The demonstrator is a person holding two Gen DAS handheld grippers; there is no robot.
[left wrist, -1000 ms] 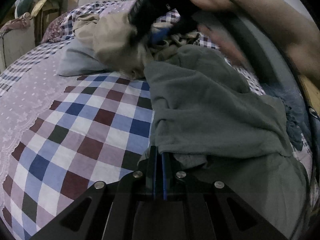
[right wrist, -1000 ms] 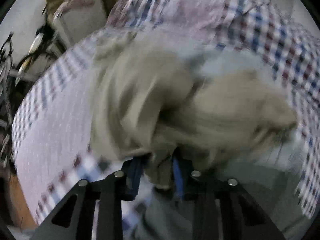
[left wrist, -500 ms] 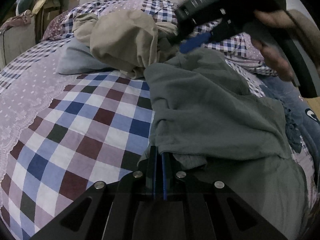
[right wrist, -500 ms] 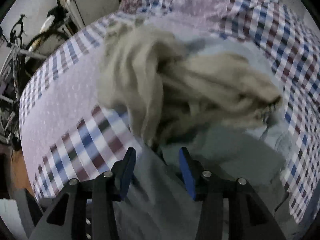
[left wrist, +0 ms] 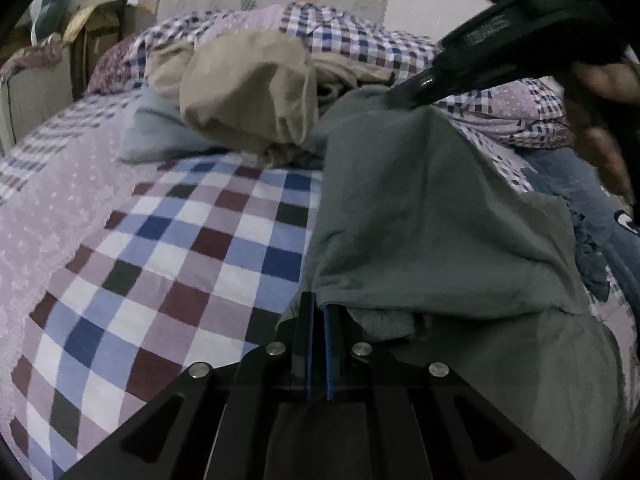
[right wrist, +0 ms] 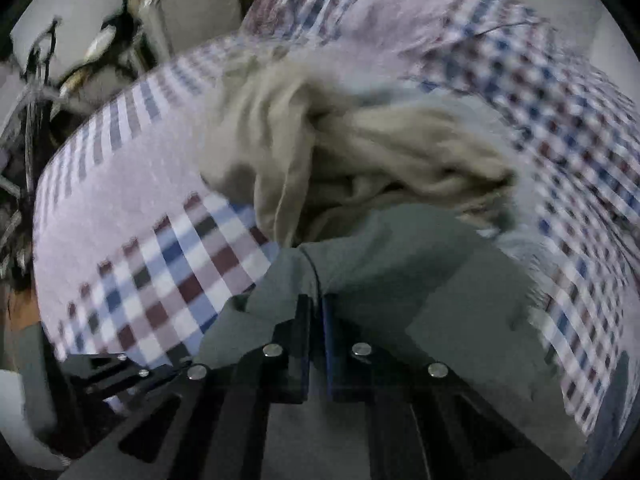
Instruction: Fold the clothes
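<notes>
A grey garment (left wrist: 432, 216) lies spread over the checked bedspread (left wrist: 180, 248). My left gripper (left wrist: 318, 308) is shut on its near edge. In the left wrist view my right gripper (left wrist: 404, 98), held by a hand (left wrist: 600, 112), pinches the garment's far corner. The right wrist view shows the right gripper (right wrist: 316, 304) shut on a seam of the grey garment (right wrist: 400, 264), with the left gripper (right wrist: 120, 368) at the lower left. A crumpled beige garment (left wrist: 248, 96) sits just behind the grey one, the same beige garment (right wrist: 320, 160) filling the middle of the blurred right view.
A pale blue cloth (left wrist: 160, 132) lies under the beige pile. Small-check bedding (left wrist: 352, 40) is bunched at the head of the bed. Blue denim (left wrist: 592, 200) lies at the right edge. A bicycle (right wrist: 32, 92) and clutter stand beside the bed.
My right gripper let go of the beige garment, moved down to the grey garment's far corner and shut on it. My left gripper stayed shut on the near edge.
</notes>
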